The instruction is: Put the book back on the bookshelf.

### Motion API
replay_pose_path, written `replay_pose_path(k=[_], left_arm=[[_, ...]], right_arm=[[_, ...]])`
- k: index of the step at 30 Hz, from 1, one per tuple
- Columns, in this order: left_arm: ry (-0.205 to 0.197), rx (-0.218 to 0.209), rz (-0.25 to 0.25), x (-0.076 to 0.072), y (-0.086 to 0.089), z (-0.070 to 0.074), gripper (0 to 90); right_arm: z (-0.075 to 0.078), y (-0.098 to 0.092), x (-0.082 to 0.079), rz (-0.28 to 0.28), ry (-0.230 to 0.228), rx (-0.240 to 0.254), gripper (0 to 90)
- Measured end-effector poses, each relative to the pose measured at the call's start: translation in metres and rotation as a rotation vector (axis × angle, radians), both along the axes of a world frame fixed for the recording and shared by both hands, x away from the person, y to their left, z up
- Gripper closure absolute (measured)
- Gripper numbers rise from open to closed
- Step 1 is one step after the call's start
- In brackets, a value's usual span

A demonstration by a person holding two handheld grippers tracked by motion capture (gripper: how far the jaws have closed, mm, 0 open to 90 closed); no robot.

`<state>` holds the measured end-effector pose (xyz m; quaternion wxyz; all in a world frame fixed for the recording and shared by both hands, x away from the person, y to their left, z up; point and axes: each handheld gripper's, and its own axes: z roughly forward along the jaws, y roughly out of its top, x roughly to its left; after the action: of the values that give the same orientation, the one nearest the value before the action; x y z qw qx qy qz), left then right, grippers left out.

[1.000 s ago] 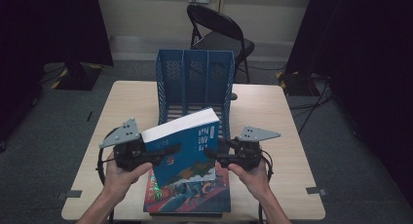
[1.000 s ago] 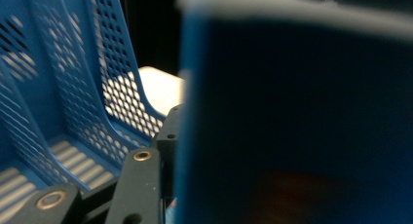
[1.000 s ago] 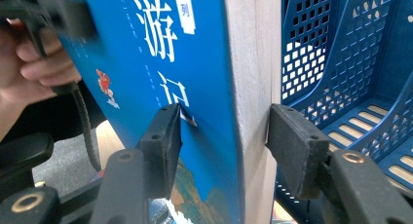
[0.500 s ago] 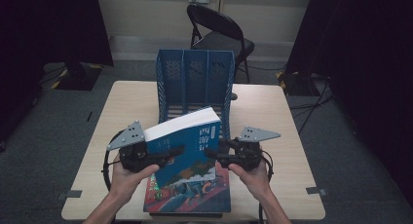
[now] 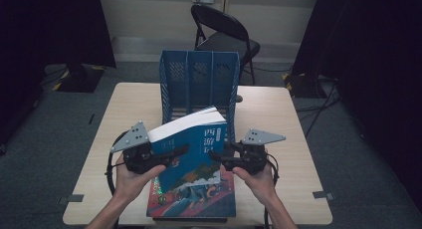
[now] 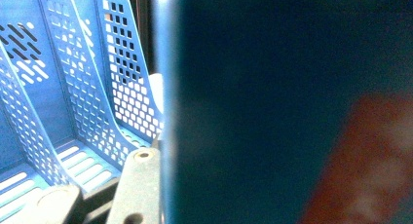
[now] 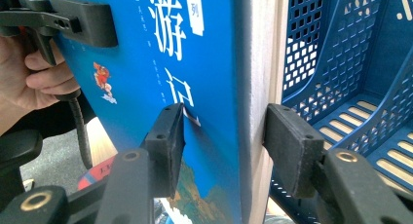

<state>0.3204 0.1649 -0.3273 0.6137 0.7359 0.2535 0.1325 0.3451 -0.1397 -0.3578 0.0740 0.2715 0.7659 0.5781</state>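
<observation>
High view: a thick blue book (image 5: 191,144) is held tilted above the table (image 5: 293,119), just in front of the blue file rack (image 5: 199,82), its page edges turned up toward the rack's right compartment. The left gripper (image 5: 171,153) grips the book's left edge, and its jaws have just been closing with the book between them. The right gripper (image 5: 219,157) meets the book's right edge, near the front of the rack. A second book (image 5: 199,201) lies flat on the table under the raised one, farther from the rack. A folding chair (image 5: 224,32) stands behind the rack, beyond the table.

Left gripper view: the book's dark cover (image 6: 292,107) stands close before the camera; the rack's perforated dividers (image 6: 87,102) rise at the left of it. One pad lies beside the cover; whether it presses I cannot tell.

Right gripper view: the right gripper (image 7: 224,136) straddles the book (image 7: 204,63), one pad on the cover, the other just off the page block, so the jaws stand apart around it. The left gripper (image 7: 87,24) clamps the book's far edge, a hand (image 7: 34,73) behind it. The rack (image 7: 350,63) stands right of the book.
</observation>
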Motion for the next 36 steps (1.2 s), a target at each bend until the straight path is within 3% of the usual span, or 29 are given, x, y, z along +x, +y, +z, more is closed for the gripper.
replay_pose_path(k=[8,13,15,25,29,36], left_arm=[[0.024,-0.011,-0.012,0.004,0.004,0.000,59.6],[0.033,-0.006,0.011,0.006,0.005,0.001,60.3],[0.055,-0.009,0.026,0.007,0.007,0.001,60.4],[0.076,-0.038,0.038,0.006,0.016,-0.001,60.5],[0.120,-0.011,0.067,0.009,0.020,0.004,60.8],[0.175,-0.053,0.100,0.013,0.034,0.001,60.9]], right_arm=[[-0.001,-0.002,0.005,0.015,0.010,0.019,52.2],[-0.008,-0.001,0.006,0.016,0.034,0.015,48.7],[-0.012,-0.004,0.003,0.015,0.042,0.001,47.0],[-0.045,-0.050,-0.013,-0.076,0.123,-0.036,44.0],[-0.058,-0.067,-0.019,-0.115,0.151,-0.046,43.4],[-0.064,-0.087,-0.017,-0.179,0.160,-0.030,41.7]])
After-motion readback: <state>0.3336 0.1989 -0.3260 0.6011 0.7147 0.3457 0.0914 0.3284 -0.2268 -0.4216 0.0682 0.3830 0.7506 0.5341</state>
